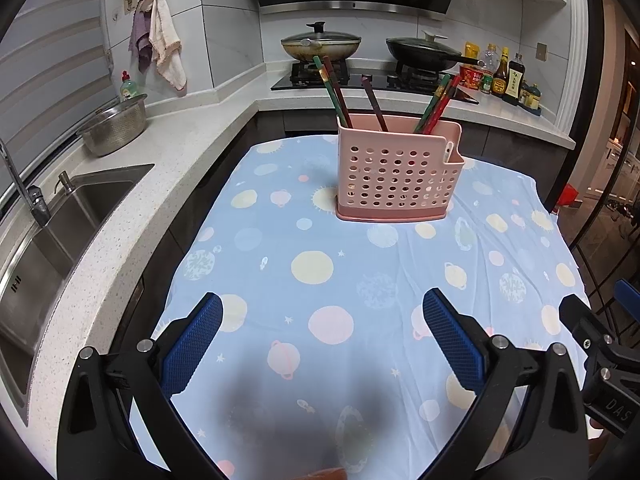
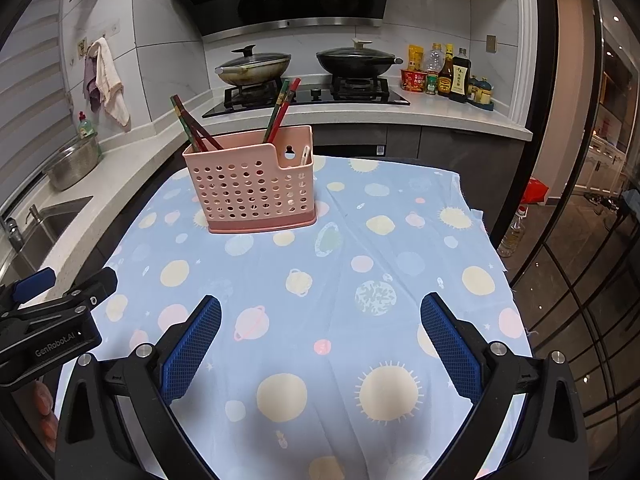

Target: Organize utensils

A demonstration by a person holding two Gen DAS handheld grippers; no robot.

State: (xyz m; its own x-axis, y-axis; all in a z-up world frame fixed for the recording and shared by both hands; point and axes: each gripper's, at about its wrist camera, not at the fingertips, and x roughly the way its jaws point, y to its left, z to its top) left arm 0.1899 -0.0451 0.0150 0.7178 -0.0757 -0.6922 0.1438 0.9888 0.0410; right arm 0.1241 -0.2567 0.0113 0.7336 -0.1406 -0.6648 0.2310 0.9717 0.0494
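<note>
1. Left wrist view: showing left gripper (image 1: 322, 336) hovering low over tablecloth (image 1: 280, 240), jaws spread wide, holding nothing.
2. Right wrist view: showing right gripper (image 2: 320, 336) likewise hanging above the cloth, jaws spread wide, nothing between the blue pads (image 2: 192, 344).
3. Sitting toward the far end of the table: pink basket (image 1: 394, 172), upright on its tray base, well apart from both grippers.
4. Standing inside the basket: chopsticks (image 1: 336, 92), split into groups, two or three leaning left, one dark stick near the middle, several more leaning right (image 1: 438, 104).
5. Looking at the chopsticks: red and green lacquered shafts with patterned tops, thin, hard, probably slippery.
6. Looking at the basket: perforated front wall, small side pocket at its right end with a pale utensil poking up (image 2: 305, 156); identity too small to tell.
7. Finding no loose utensils on the cloth in either view.
8. Judging the step in hand: likely at the very start or already finished, cannot tell which.
9. If regrouping sticks: approaching from above, pinching high on the shaft across the pads, lifting straight up to avoid tipping the light basket.
10. Steadying the basket rim with the other gripper probably helping.
11. Watching for wrinkles in the cloth dragging the basket.
</note>
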